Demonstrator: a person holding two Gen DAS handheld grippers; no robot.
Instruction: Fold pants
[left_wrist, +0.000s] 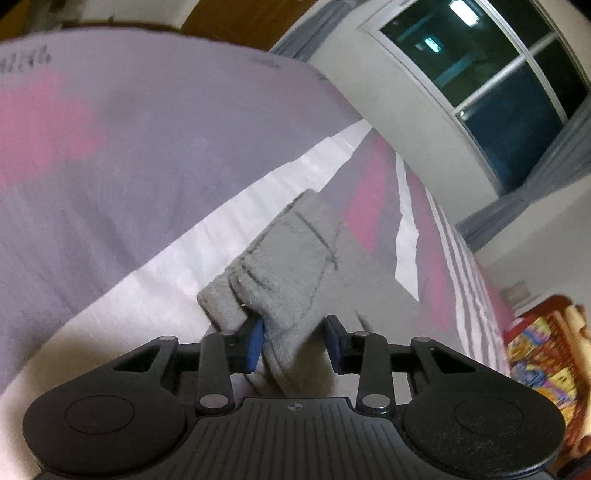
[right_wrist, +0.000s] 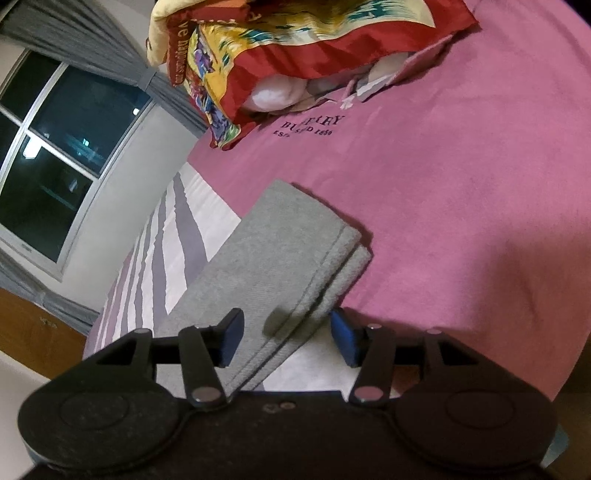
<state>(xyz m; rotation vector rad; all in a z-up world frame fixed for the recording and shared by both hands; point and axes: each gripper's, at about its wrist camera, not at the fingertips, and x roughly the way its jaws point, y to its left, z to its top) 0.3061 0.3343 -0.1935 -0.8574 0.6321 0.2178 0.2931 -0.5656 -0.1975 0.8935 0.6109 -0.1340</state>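
Observation:
The grey fleece pants (left_wrist: 291, 258) lie folded on the bed. In the left wrist view my left gripper (left_wrist: 295, 341) is open, its jaws either side of a thick folded end of the pants; the left pad (left_wrist: 255, 341) touches the cloth. In the right wrist view the pants (right_wrist: 280, 251) lie as a long flat folded strip with stacked hem edges on the right. My right gripper (right_wrist: 288, 341) is open and straddles the near end of the strip, without pinching it.
The bed has a pink, purple and white striped cover (right_wrist: 461, 206) with dark lettering. A red and yellow patterned pillow (right_wrist: 288, 48) lies at the far end. A wall with a dark window (left_wrist: 498, 85) and grey curtains runs along the bed's side.

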